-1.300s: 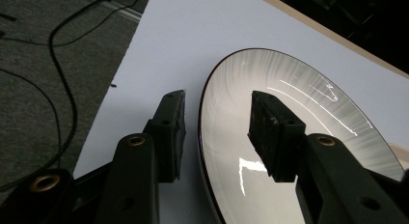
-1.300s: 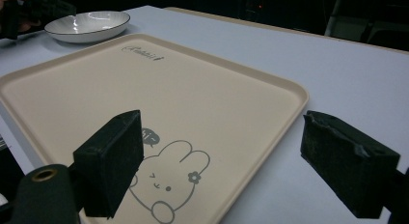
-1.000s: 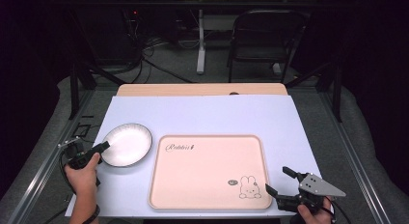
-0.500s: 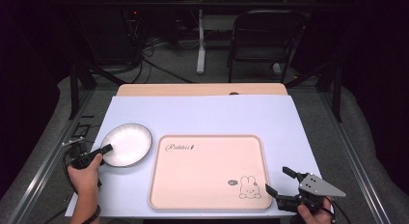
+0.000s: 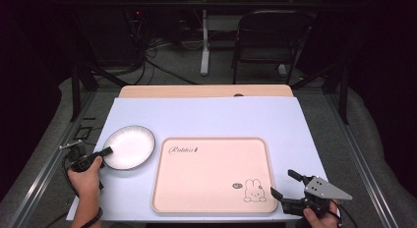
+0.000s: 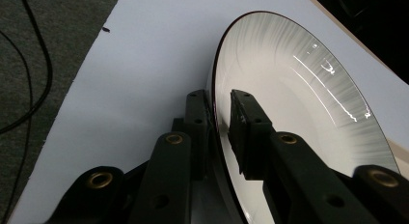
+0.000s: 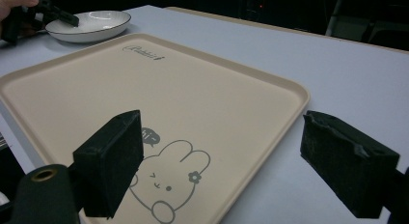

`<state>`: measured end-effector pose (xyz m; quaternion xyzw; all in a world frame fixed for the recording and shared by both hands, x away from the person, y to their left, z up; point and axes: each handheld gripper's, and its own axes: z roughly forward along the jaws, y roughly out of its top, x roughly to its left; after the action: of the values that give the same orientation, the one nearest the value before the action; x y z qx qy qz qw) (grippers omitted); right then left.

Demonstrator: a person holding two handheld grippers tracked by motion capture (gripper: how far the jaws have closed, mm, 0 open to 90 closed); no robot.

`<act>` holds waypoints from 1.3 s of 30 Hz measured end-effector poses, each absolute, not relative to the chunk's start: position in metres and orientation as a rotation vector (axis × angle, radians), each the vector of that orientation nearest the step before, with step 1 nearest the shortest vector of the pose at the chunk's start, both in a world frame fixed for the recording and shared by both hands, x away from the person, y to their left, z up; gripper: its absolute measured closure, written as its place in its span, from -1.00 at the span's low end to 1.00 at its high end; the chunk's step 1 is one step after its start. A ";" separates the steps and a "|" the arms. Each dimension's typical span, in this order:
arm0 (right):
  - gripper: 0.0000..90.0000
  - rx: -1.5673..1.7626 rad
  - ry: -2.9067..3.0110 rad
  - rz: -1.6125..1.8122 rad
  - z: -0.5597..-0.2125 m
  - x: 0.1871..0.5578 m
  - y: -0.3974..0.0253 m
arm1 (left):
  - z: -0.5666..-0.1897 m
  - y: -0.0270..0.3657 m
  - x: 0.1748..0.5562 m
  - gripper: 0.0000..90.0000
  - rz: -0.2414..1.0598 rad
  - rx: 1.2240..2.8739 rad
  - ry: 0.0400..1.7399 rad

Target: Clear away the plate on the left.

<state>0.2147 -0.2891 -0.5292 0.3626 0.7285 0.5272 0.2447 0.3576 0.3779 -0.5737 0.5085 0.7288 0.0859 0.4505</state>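
Left gripper view: the left tool (image 6: 219,118) pinches the plate (image 6: 299,103) rim. The plate is not yet on the tray (image 5: 211,174) beside it. The right tool (image 5: 287,185) waits wide open, holding nothing.

My table and what sits on it

In front of me the table (image 5: 216,115) carries a pale lilac-white sheet over its top, with a strip of bare wood showing along the far edge. Two things lie directly on it: a white plate with a dark rim (image 5: 132,145) near my left side, and just beside it, toward the middle and near edge, a peach-coloured tray (image 5: 206,174) with a printed rabbit in its near right corner. The plate and tray are close but apart.
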 end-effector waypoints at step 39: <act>-0.67 0.993 1.984 1.440 -0.529 0.214 -0.290 | -0.504 0.345 0.355 0.86 0.468 1.389 1.737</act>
<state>0.2144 -0.2896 -0.5291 0.3638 0.7272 0.5277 0.2457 0.3549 0.3448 -0.5036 0.5543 0.6932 0.1869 0.4211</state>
